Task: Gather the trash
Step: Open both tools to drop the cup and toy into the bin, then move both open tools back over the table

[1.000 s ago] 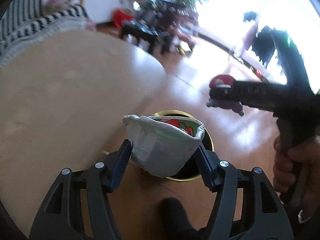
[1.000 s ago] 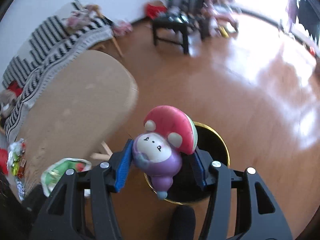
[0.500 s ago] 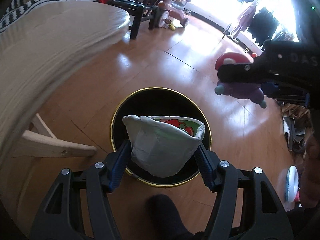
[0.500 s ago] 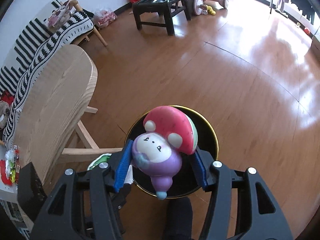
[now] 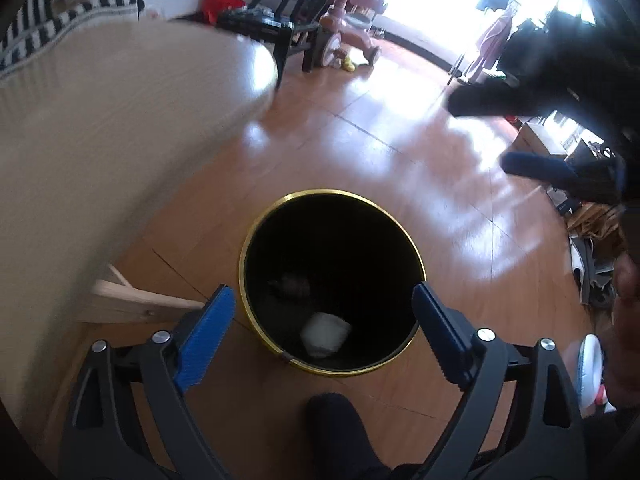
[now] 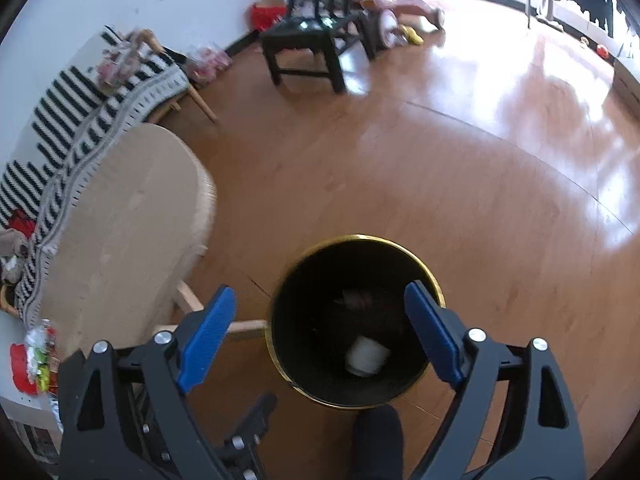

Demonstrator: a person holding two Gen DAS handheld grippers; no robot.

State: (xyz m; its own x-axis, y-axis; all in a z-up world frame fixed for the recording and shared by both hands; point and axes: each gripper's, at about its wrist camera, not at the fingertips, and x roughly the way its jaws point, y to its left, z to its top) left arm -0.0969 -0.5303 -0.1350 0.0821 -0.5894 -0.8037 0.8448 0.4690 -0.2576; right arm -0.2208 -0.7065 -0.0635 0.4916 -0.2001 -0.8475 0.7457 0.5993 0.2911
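Both the left gripper (image 5: 322,330) and right gripper (image 6: 320,330) gape empty above the gold-rimmed black bin (image 5: 280,208) on glossy wood flooring (image 6: 400,160); a white wrapper (image 5: 325,334) lies inside, beside the pale wooden table (image 5: 100,128).

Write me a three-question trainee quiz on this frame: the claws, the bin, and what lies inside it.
1. True or false: the left claw is shut on a wrapper.
2. Which is the pale thing low in the bin?
A. a cup
B. a glass bottle
C. a folded newspaper
3. Fill in: the bin's rim is ____ in colour.

Key
1. False: both the left claw and the right claw are open and hold nothing.
2. A. The cup lies inside the bin, with a darker item beyond it, too dim to name.
3. Gold.
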